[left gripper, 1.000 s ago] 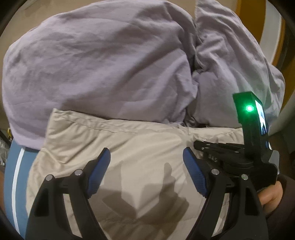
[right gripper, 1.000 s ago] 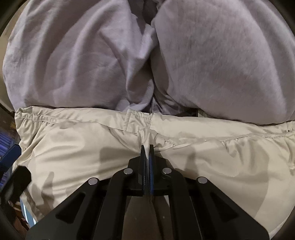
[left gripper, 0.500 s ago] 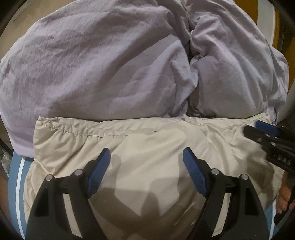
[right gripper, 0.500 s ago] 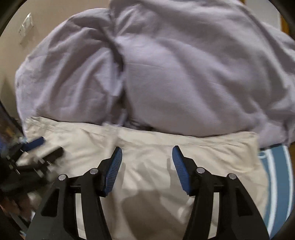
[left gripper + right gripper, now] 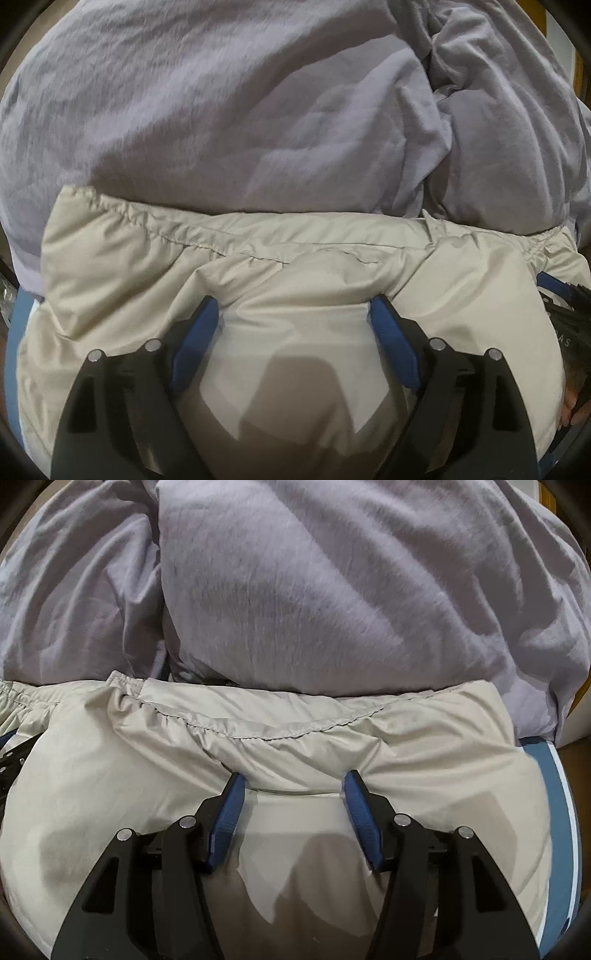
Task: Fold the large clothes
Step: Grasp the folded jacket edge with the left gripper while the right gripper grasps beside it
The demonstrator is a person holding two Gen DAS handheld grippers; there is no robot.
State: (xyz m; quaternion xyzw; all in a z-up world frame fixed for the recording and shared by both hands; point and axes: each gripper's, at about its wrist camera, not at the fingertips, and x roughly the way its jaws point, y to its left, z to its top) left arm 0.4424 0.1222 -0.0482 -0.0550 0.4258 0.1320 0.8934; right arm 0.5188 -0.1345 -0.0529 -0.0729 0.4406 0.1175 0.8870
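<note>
Beige jacket (image 5: 295,266), folded, below lilac bedding (image 5: 221,110). My left tool (image 5: 293,317) and right tool (image 5: 293,790): jaws spread, pressing its fabric.

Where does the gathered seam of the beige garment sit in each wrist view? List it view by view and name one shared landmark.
Left wrist: the gathered seam crosses the middle from upper left to right, above the open left claw.
Right wrist: it sags across the centre, above the open right claw.
Shared landmark: the lilac bedding fills the top of both views.
</note>
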